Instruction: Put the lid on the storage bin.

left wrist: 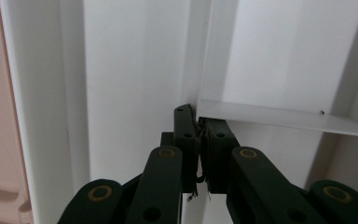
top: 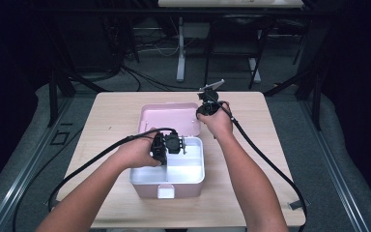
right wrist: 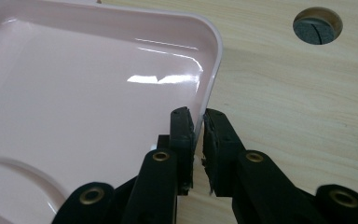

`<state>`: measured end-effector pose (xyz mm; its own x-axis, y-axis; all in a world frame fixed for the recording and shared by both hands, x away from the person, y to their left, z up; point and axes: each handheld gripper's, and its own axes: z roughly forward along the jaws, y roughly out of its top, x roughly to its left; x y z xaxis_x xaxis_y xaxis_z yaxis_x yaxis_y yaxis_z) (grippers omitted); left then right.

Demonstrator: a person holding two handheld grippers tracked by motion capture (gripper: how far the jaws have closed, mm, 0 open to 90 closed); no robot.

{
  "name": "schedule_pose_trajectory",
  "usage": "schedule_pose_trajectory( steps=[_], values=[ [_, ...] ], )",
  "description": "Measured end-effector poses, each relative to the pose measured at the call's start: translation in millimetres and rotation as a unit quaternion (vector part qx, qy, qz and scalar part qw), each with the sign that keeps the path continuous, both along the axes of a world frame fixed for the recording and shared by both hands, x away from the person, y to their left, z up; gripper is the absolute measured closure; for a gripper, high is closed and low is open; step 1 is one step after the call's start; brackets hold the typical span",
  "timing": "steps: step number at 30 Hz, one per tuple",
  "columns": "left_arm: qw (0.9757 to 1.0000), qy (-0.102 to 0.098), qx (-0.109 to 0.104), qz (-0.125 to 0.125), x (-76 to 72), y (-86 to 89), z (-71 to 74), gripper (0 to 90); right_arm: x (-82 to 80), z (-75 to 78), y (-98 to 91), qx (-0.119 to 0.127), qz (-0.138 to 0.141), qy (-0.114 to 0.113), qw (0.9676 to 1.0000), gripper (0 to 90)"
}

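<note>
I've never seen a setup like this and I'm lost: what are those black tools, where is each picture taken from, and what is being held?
A person at a wooden table holds a handheld gripper in each hand, each with two black jaws and its own camera. The high view looks down from above; the other two look along each tool's jaws. On the table stands a pink box with a white tray inside and its lid laid open behind. The left gripper is shut on the tray's thin divider. The right gripper pinches the lid's rim.
</note>
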<state>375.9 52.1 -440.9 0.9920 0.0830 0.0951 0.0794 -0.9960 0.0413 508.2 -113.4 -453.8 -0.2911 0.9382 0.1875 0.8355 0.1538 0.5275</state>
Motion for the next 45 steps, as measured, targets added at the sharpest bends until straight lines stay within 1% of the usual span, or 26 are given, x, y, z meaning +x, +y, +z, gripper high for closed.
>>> schedule_pose_trajectory(
  steps=[8,9,10,13,15,16,18,20,21,22,26,27,28,29,30,31,32,33,35,36,37,38,39,40,43,45],
  values=[
    [1.0000,0.002,0.000,0.000,0.8,0.0,-0.1,86.0,-9.3,15.4,-3.4,0.013,0.003,-0.030,0.9995,84.1],
    [1.0000,0.002,0.000,0.000,0.9,-0.1,0.0,86.0,-10.7,17.6,-3.5,0.013,0.003,-0.030,0.9995,84.2],
    [1.0000,0.004,0.001,0.000,1.2,-0.1,0.3,86.0,-11.7,18.6,-3.6,0.016,0.003,-0.038,0.9991,84.4],
    [1.0000,0.004,0.001,0.000,1.4,-0.1,0.3,86.0,-15.4,23.6,-4.3,0.017,0.006,-0.048,0.9987,84.9],
    [1.0000,0.005,0.001,0.000,1.4,-0.1,0.3,86.0,-18.1,27.5,-4.7,0.016,0.007,-0.048,0.9987,85.2],
    [1.0000,0.004,0.001,0.000,1.3,-0.1,0.3,86.0,-19.3,28.4,-4.5,0.019,0.006,-0.055,0.9983,85.3],
    [1.0000,0.003,0.000,0.000,1.1,0.0,0.1,86.0,-22.2,31.8,-4.5,0.017,0.007,-0.058,0.9982,85.5],
    [1.0000,0.002,0.000,0.000,1.0,0.0,0.0,86.0,-25.0,34.9,-5.1,0.019,0.013,-0.060,0.9979,85.7],
    [1.0000,0.000,0.001,0.000,0.8,0.0,0.0,86.0,-26.4,36.7,-6.3,0.026,0.022,-0.058,0.9978,85.8],
    [1.0000,0.000,0.001,0.000,0.8,0.0,0.0,86.0,-28.0,37.3,-5.0,0.015,0.011,-0.070,0.9974,85.9],
    [1.0000,0.001,0.001,0.000,0.8,0.0,0.1,86.0,-34.2,43.0,-6.5,0.025,0.018,-0.078,0.9965,86.2],
    [1.0000,0.001,0.001,0.000,0.7,0.0,0.1,86.0,-36.1,44.4,-6.3,0.018,0.016,-0.081,0.9964,86.3],
    [1.0000,0.001,0.001,0.000,0.7,0.0,0.1,86.0,-37.9,45.7,-6.4,0.019,0.018,-0.083,0.9962,86.3],
    [1.0000,0.000,0.000,0.000,0.7,0.0,0.0,86.0,-39.3,47.1,-7.8,0.029,0.031,-0.080,0.9959,86.4],
    [1.0000,0.000,0.001,0.000,0.7,0.0,0.0,86.0,-41.2,47.3,-6.0,0.017,0.018,-0.092,0.9954,86.5],
    [1.0000,0.000,0.001,0.000,0.7,0.0,0.0,86.0,-43.0,48.5,-6.2,0.014,0.020,-0.095,0.9952,86.6],
    [1.0000,0.000,0.001,0.000,0.8,0.0,0.0,86.0,-44.7,50.0,-7.2,0.025,0.032,-0.090,0.9951,86.7],
    [1.0000,0.000,0.001,0.000,0.8,0.0,0.0,86.0,-46.9,49.7,-4.2,0.002,0.008,-0.110,0.9939,86.8],
    [1.0000,0.000,0.001,0.000,0.8,0.0,0.0,86.0,-49.9,51.5,-5.3,0.015,0.017,-0.109,0.9938,87.1],
    [1.0000,0.001,0.001,0.000,0.8,0.0,0.0,86.0,-51.1,50.9,-4.6,0.014,0.009,-0.120,0.9926,87.2],
    [1.0000,0.000,0.001,0.000,0.7,0.0,0.0,86.0,-53.1,53.4,-7.1,0.024,0.026,-0.106,0.9937,87.3],
    [1.0000,0.001,0.000,0.000,0.7,0.1,-0.2,86.0,-55.0,53.3,-6.5,0.018,0.019,-0.116,0.9929,87.4],
    [1.0000,0.001,0.000,0.000,0.6,0.0,-0.1,86.0,-57.1,54.1,-7.7,0.026,0.026,-0.117,0.9925,87.5],
    [1.0000,0.001,0.001,0.000,0.5,0.0,-0.1,85.9,-59.4,54.1,-7.1,0.020,0.020,-0.126,0.9917,87.5],
    [1.0000,-0.002,0.000,0.000,0.0,0.1,-0.2,85.9,-66.4,55.5,-8.2,0.025,0.025,-0.138,0.9898,87.7],
    [1.0000,-0.004,0.002,-0.001,-0.3,0.0,0.1,85.9,-70.8,55.8,-8.3,0.024,0.024,-0.151,0.9880,87.8]
  ],
)
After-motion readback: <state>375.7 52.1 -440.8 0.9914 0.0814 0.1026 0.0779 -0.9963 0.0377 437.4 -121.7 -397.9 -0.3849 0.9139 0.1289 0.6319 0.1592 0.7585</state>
